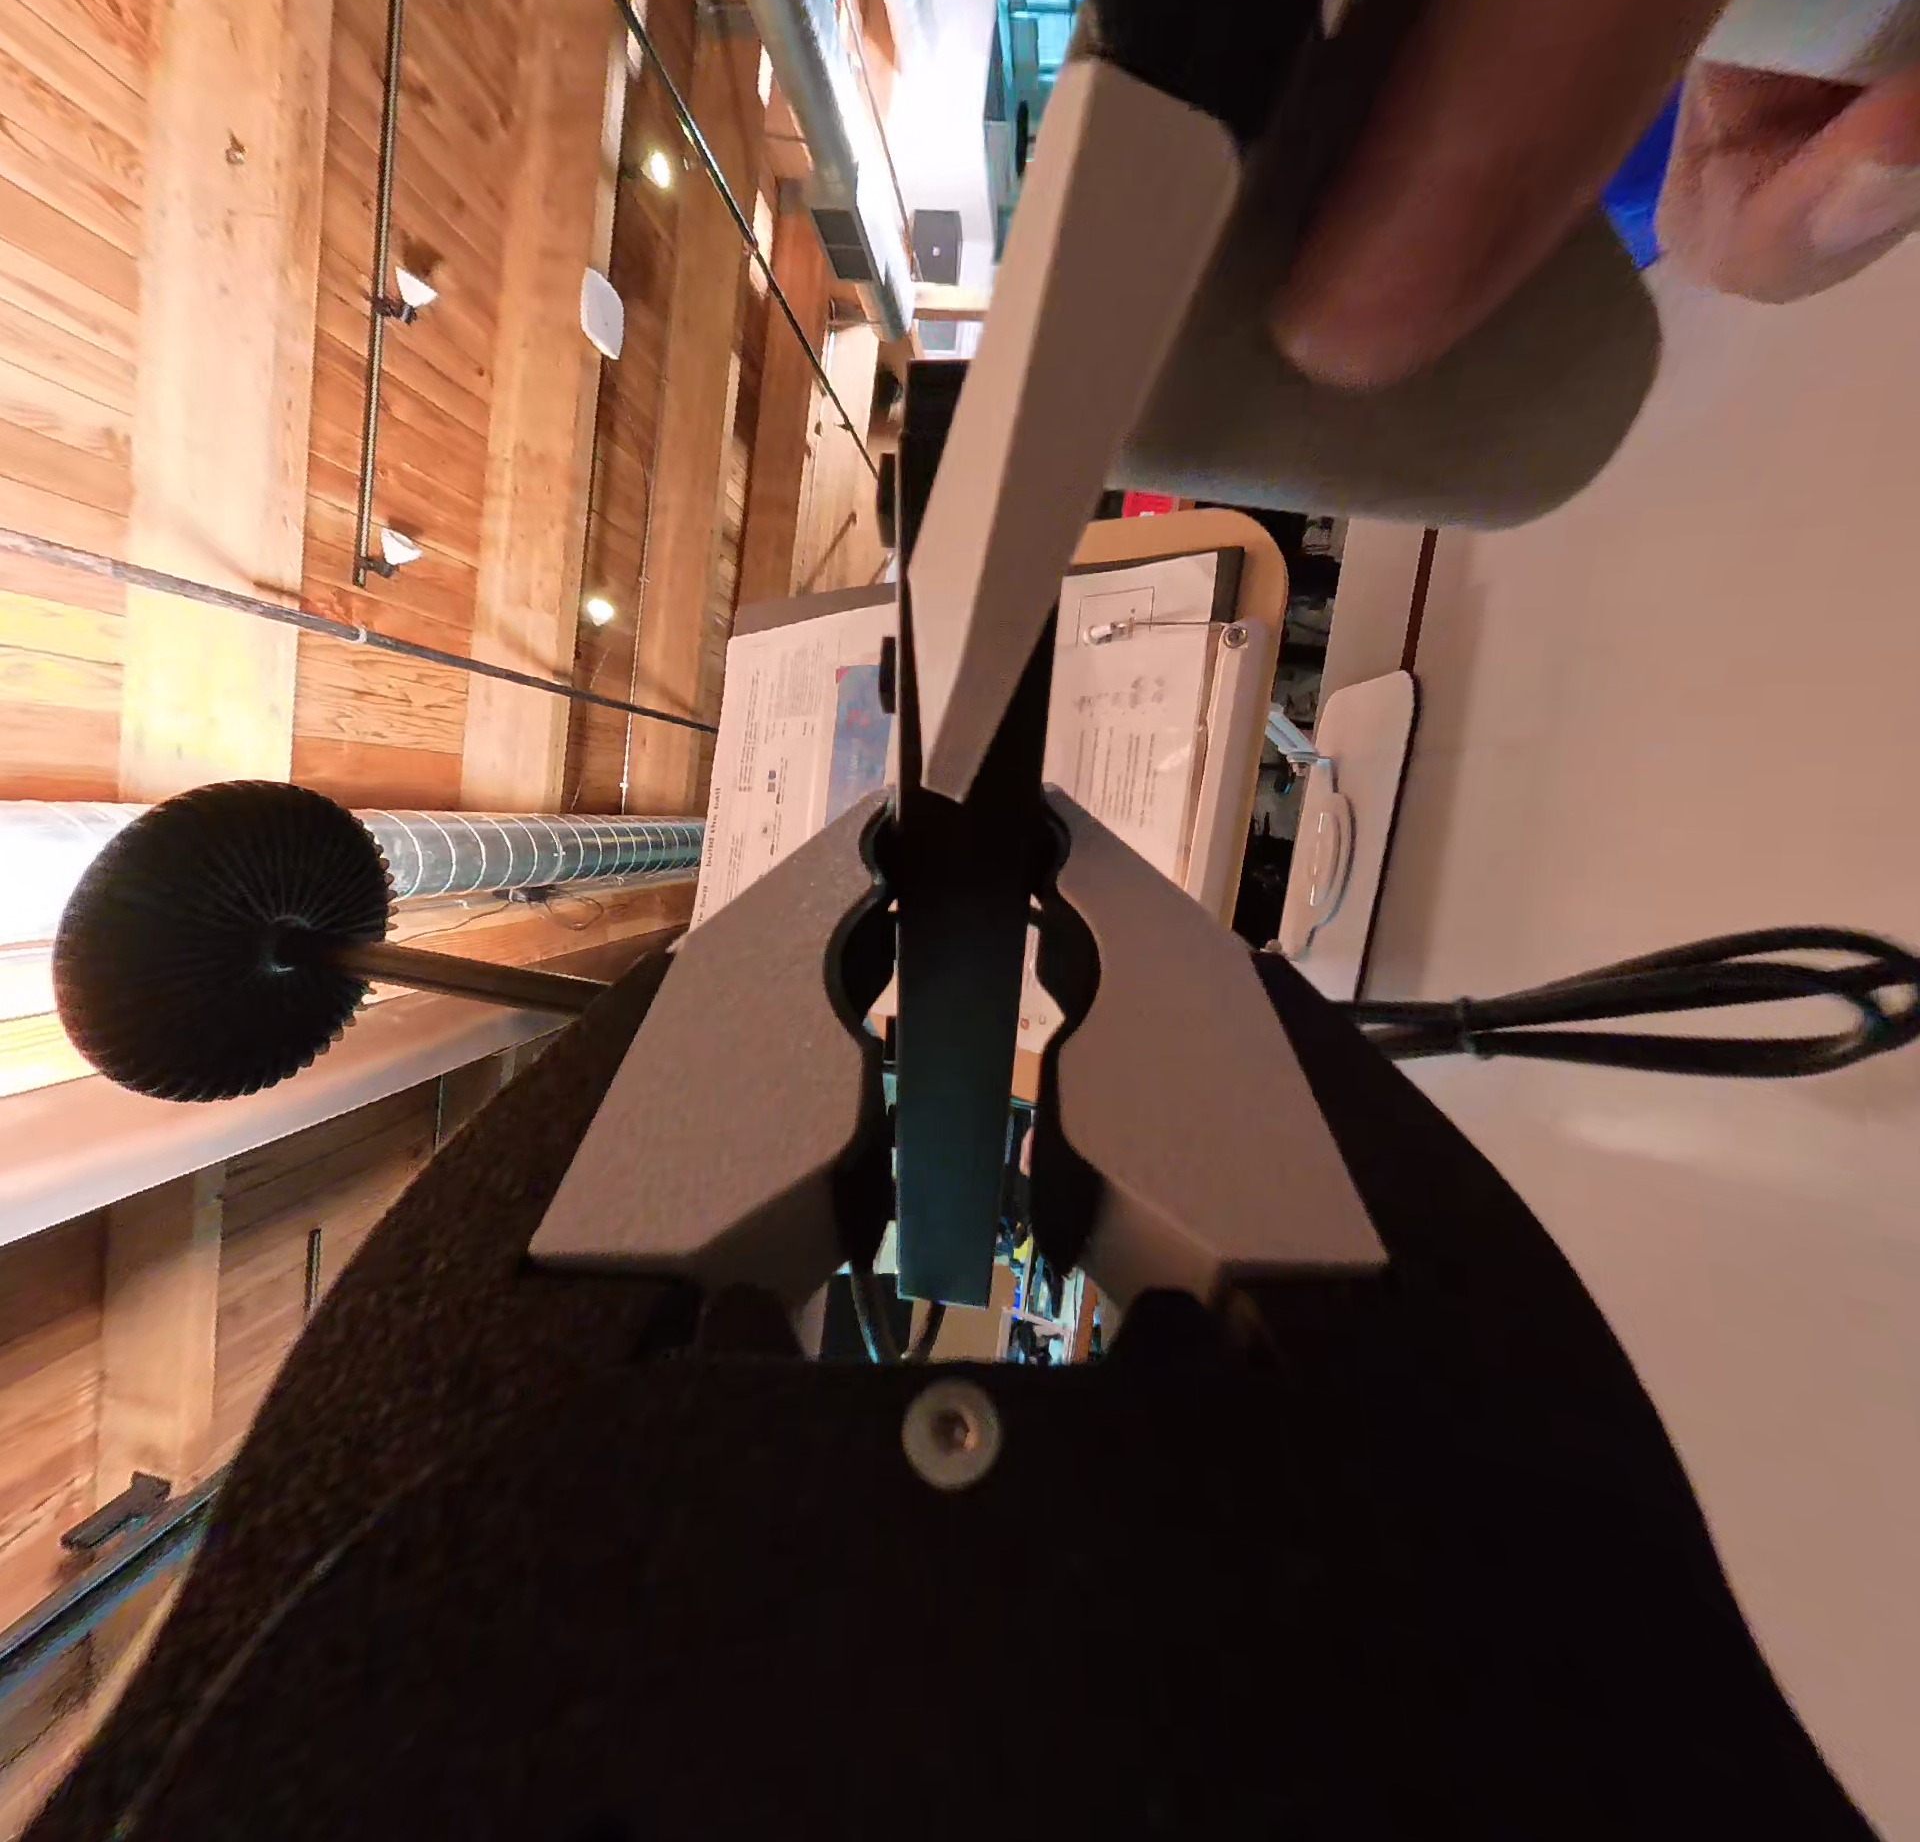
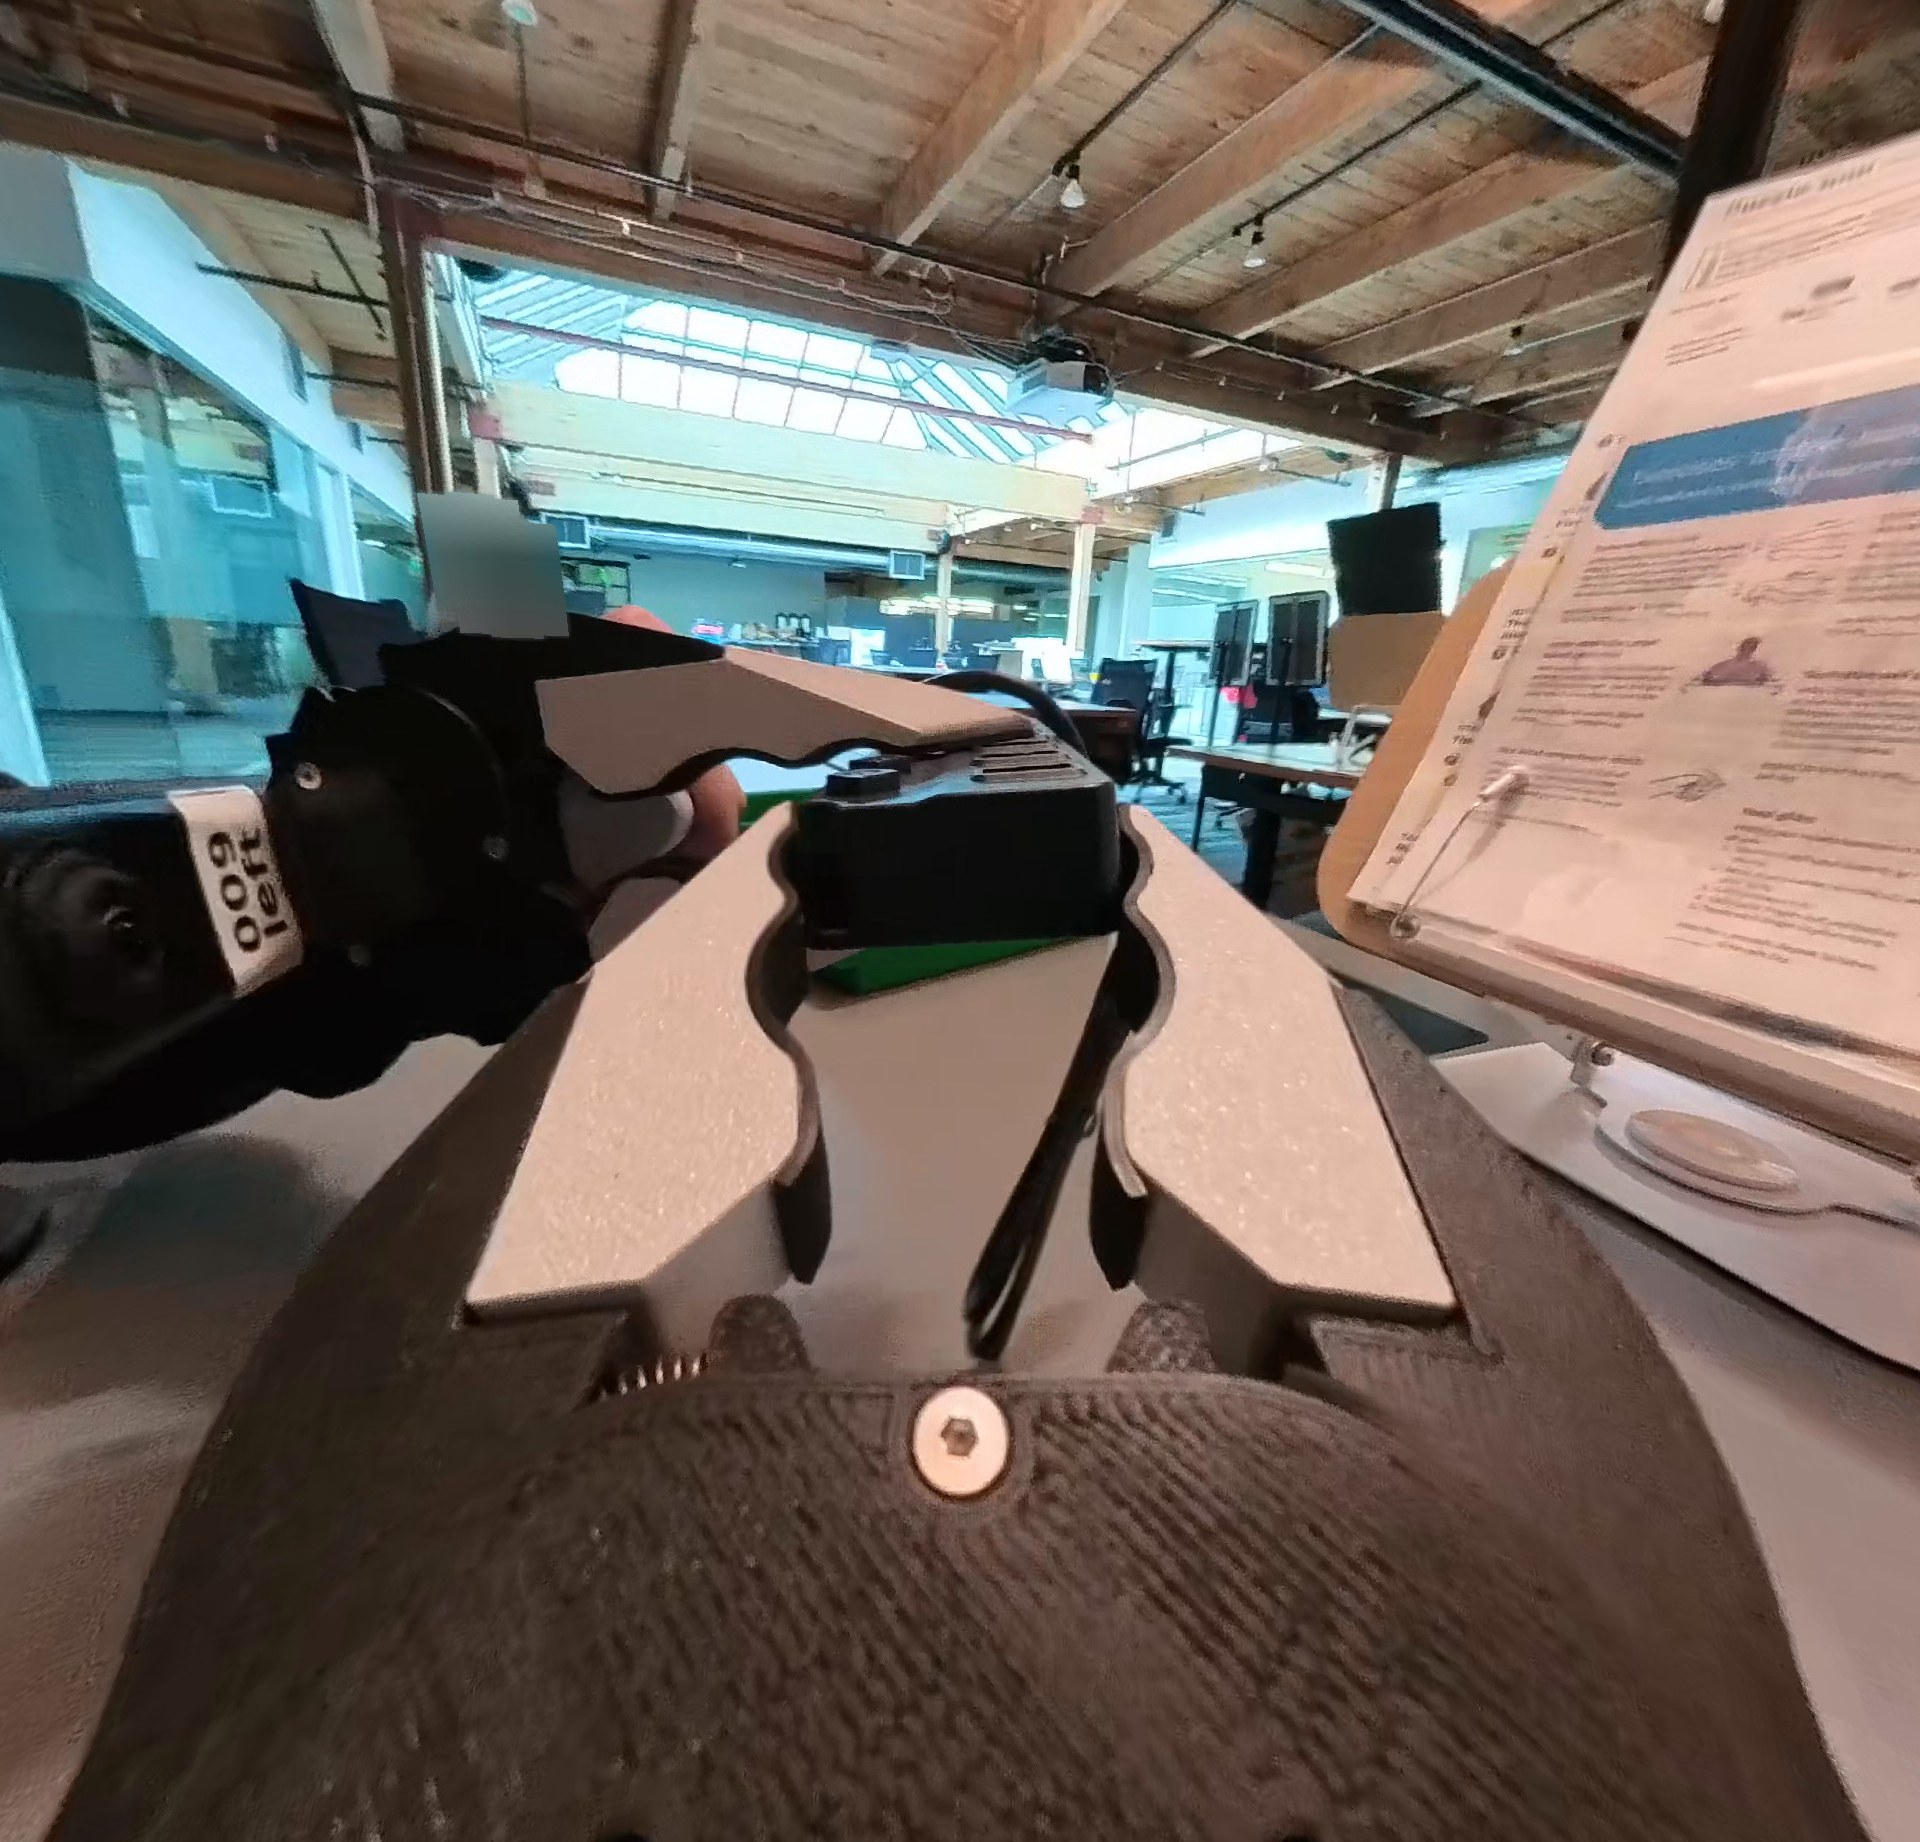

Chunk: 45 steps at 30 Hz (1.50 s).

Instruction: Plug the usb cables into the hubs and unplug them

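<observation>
Left wrist view: the picture is turned on its side. The left gripper [image 1: 961,857] has its two grey fingers pressed on a thin black hub [image 1: 951,1117] that stands edge-on between them — clamped tight. The other gripper's grey finger [image 1: 1049,462] comes down from the top and touches the hub's far end. A bundled black cable [image 1: 1662,1003] lies on the white table [image 1: 1662,1273] to the right.

Right wrist view: the right gripper [image 2: 951,857] holds the black hub [image 2: 956,836] between its fingertips, squeezed on both sides. The left gripper [image 2: 831,743] reaches in from the left and grips the same hub flat — one finger on top. A thin black cable [image 2: 1049,1158] hangs down between the right fingers. A green piece [image 2: 925,961] lies under the hub, on the table.
</observation>
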### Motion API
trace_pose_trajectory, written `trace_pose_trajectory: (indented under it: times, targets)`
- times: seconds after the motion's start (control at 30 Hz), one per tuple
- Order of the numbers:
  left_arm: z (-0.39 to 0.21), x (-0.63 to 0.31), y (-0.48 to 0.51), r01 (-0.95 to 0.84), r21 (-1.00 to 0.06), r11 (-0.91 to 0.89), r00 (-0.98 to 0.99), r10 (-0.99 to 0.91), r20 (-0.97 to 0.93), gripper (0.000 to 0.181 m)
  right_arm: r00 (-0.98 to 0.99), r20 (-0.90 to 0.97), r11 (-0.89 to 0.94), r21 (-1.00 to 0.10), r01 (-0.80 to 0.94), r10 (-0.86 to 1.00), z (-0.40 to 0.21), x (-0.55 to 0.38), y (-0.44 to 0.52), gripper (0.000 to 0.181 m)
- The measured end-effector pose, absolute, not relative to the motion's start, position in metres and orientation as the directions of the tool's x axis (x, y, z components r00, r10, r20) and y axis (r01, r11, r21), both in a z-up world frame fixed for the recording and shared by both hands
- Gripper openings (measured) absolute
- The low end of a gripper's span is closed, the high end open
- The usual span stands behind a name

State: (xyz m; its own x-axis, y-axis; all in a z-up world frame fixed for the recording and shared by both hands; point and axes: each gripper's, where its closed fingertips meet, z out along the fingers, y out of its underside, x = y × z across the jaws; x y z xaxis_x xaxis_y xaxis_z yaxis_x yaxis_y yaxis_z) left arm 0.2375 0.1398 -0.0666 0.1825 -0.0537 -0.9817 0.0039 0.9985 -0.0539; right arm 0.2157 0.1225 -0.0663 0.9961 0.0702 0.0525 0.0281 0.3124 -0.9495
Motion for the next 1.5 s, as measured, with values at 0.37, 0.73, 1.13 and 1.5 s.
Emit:
trace_pose_trajectory:
  times: [0.37, 0.73, 1.13, 1.5]
  targets:
    - [-0.065, 0.231, 0.135, 0.132, -0.232, 0.964, 0.201, -0.255, -0.946, 0.030, 0.993, 0.099, 0.327, -0.942, 0.072, 0.066, -0.057, 0.210, 0.117, 0.054]
    - [-0.077, 0.172, 0.159, 0.133, -0.861, -0.490, -0.314, -0.845, 0.433, 0.075, 0.996, 0.083, 0.403, -0.912, 0.074, 0.006, -0.041, 0.227, 0.098, 0.054]
    - [-0.074, 0.218, 0.147, -0.267, -0.409, -0.872, -0.547, -0.212, 0.809, 0.032, 0.960, 0.274, 0.307, -0.910, 0.277, -0.054, -0.064, 0.199, 0.130, 0.053]
    - [-0.098, 0.201, 0.151, -0.383, -0.906, -0.180, -0.724, -0.551, 0.415, 0.025, 0.926, -0.110, 0.330, -0.913, -0.238, 0.362, -0.052, 0.215, 0.089, 0.079]
